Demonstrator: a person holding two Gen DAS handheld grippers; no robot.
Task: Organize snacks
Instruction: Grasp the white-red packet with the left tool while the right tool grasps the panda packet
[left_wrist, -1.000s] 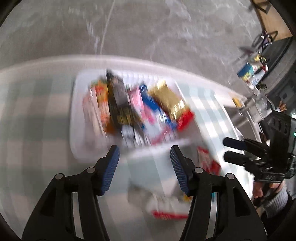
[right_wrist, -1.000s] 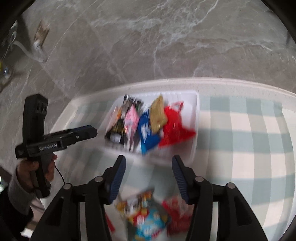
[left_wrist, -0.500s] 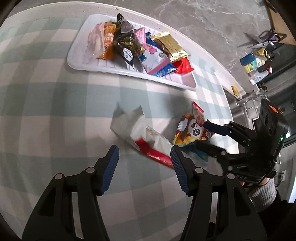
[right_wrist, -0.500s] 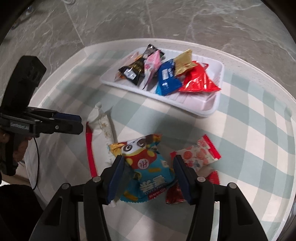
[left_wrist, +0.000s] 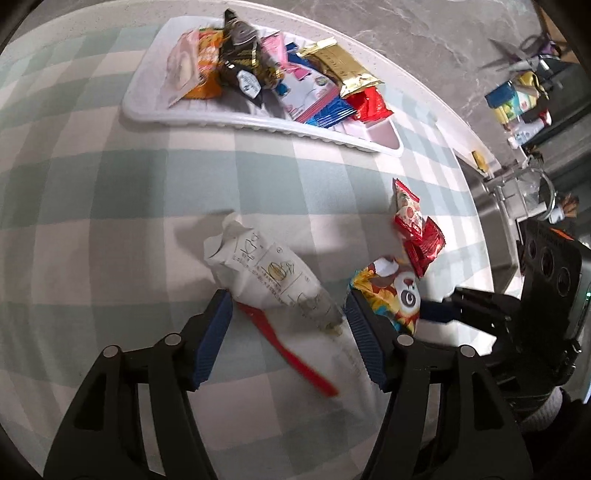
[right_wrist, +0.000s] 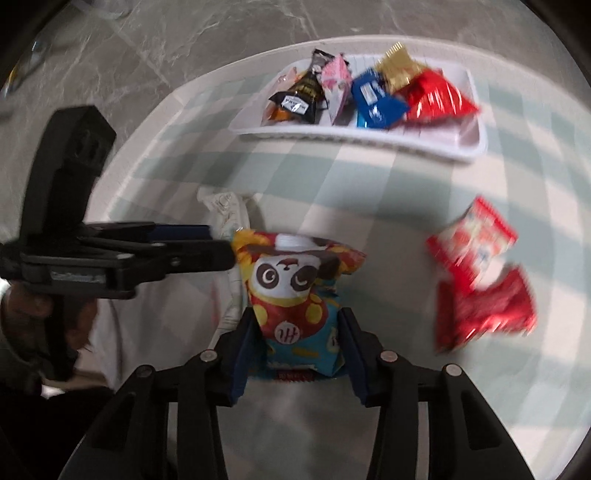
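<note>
White tray (left_wrist: 155, 110) far across the checked tablecloth (left_wrist: 92, 206), already loaded with a row of packets: orange, black, pink, blue, gold, red; bare strip left at its right end. Judged rigid, no need to move it. Nearer, loose on the cloth: long white wrapper with a red strip (left_wrist: 273, 280), lying slantwise between the jaws of the left gripper (left_wrist: 286, 325); jaws opening, roughly half wide, pads straddling the wrapper, left pad at its edge, no squeeze seen. Looks thin, crinkly, light, partly limp; likely to fold or slide if pinched at the tail, so better taken across the fuller white middle, not the red strip. Right of it, panda snack bag (right_wrist: 291, 295), puffy, glossy film, air-filled, standing between the jaws of the right gripper (right_wrist: 295, 350); jaws closing on its lower blue part, pads at or just beside both sides, firm contact hard to tell through blur. Judged light and soft, contents probably crushable, film slippery; gentle pinch low on the body or on the bottom seam seems safest. Further right, two small red packets (right_wrist: 480, 295), overlapping, blurred; flat, light, likely easy by an edge seam. Both loose bags well apart from the tray.
</note>
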